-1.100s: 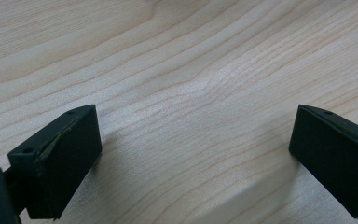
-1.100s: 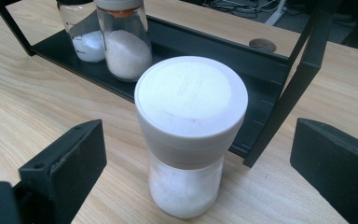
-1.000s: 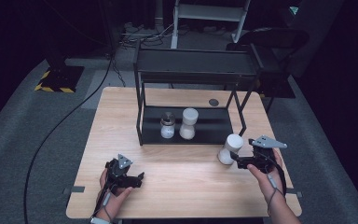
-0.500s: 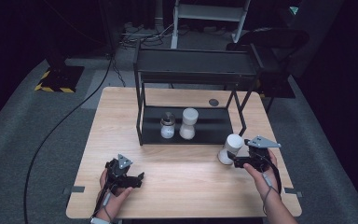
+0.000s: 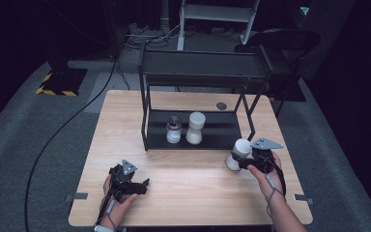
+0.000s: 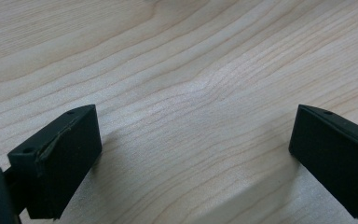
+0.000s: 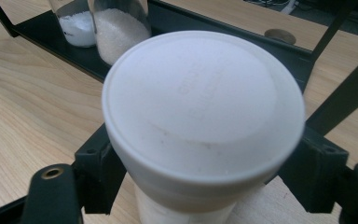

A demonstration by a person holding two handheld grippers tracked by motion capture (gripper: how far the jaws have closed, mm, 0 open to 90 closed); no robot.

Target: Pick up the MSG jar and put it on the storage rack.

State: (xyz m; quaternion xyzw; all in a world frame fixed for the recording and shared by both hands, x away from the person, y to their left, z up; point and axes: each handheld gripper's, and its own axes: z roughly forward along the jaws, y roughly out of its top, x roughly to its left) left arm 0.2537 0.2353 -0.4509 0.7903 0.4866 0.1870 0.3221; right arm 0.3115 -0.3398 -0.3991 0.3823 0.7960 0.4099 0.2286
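Observation:
A white jar with a wide white lid [image 5: 241, 146] stands on the wooden table [image 5: 193, 179], in front of the rack's right leg. My right gripper [image 5: 237, 162] reaches in from the right. Its jaws have just been closing and now sit on both sides of the jar [image 7: 200, 107] under the lid, which hides the contact. In the right gripper view the right gripper [image 7: 203, 179] holds the jar's body between its black fingers [image 7: 98, 172]. My left gripper [image 5: 142, 186] rests near the table's front left. The left gripper [image 6: 191, 154] is open over bare wood.
A black two-level rack [image 5: 193, 72] stands at the table's back middle. Its lower shelf [image 5: 222, 135] holds a metal-capped shaker [image 5: 174, 130] and a white-lidded jar [image 5: 195, 126], both with white grains. A small dark disc [image 5: 221, 106] lies behind the rack.
My right gripper has moved a little left onto the white jar and its jaws have closed around it. The left gripper has stayed in place.

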